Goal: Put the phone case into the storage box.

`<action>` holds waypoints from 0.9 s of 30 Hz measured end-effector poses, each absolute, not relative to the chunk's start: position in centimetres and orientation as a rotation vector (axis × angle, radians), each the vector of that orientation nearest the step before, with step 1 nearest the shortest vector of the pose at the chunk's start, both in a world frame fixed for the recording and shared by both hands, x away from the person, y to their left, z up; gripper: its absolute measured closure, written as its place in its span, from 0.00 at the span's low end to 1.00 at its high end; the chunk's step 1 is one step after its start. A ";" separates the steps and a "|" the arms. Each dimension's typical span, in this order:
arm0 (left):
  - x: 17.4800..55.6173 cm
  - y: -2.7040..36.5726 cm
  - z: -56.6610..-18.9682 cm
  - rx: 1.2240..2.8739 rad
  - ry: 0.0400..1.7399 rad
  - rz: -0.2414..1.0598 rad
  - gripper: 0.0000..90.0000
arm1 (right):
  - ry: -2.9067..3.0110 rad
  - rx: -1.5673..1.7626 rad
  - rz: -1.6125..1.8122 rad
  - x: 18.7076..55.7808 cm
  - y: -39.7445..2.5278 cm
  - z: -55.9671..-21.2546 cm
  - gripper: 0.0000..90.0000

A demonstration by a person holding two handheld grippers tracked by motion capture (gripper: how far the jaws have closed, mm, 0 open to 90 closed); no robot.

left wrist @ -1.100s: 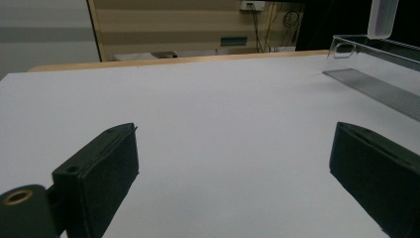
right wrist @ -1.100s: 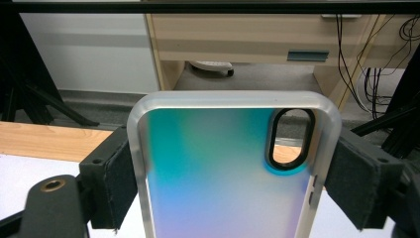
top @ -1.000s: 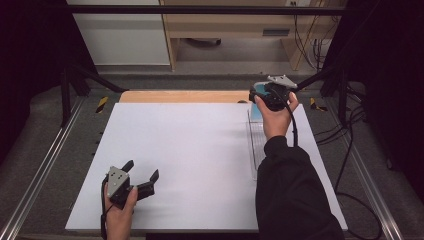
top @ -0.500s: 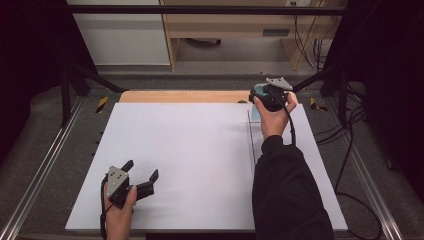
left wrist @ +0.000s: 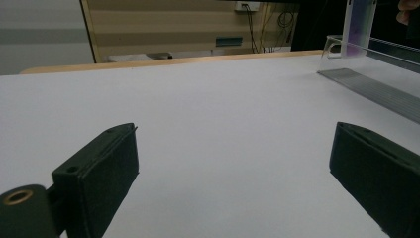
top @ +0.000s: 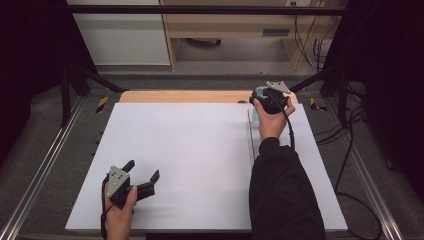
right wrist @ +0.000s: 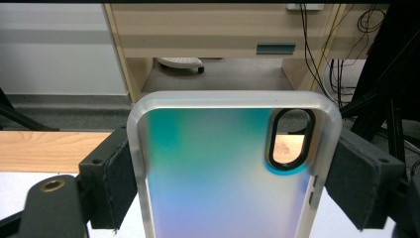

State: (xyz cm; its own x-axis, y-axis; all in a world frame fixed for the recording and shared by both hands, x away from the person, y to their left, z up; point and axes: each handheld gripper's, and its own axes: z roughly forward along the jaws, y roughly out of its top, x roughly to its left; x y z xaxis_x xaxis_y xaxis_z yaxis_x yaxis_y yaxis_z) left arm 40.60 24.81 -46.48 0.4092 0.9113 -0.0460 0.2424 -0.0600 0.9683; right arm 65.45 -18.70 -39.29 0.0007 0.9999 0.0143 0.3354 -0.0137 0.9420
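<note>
Phone case (right wrist: 223,173), clear w/ a teal-to-violet sheen, is clamped between the pads of the right claw (right wrist: 233,173); in the right claw view it stands upright in the centre of the frame, frosted rim on top, one pad pressed to each long side. Its oval camera cutout (right wrist: 289,136) sits upper right of the case, wood showing through it. In the high view the right claw (top: 270,100) is in the upper right of the frame, at the far edge of the counter (top: 190,150), w/ the person's hand (top: 272,122) wrapped round it and a black sleeve (top: 282,195) running down to the bottom edge. A bit of the case's teal shows just left of that hand; the rest is hidden by the claw.

Clear plastic tray (top: 252,135) lies on the white counter just below and left of the right hand, long side running toward the bottom of the frame. In the left claw view the same tray (left wrist: 376,69) is at upper right, w/ the case (left wrist: 361,22) above its far end.

Left claw (top: 142,177) is lower left of the high view, resting low over the counter, jaws spread wide apart w/ nothing between them; well apart from the tray and the case. Left claw view shows both pads (left wrist: 106,173) wide apart over bare white counter.
</note>
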 end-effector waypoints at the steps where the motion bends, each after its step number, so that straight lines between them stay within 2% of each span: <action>1: 40.6 24.8 -46.5 1.567 1.053 0.761 0.05 | 1.451 1.467 1.039 65.4 -18.7 -39.3 0.20; 27: 40.5 24.7 -46.5 1.573 1.046 0.756 0.05 | 1.486 1.489 1.017 65.8 -18.1 -40.9 0.20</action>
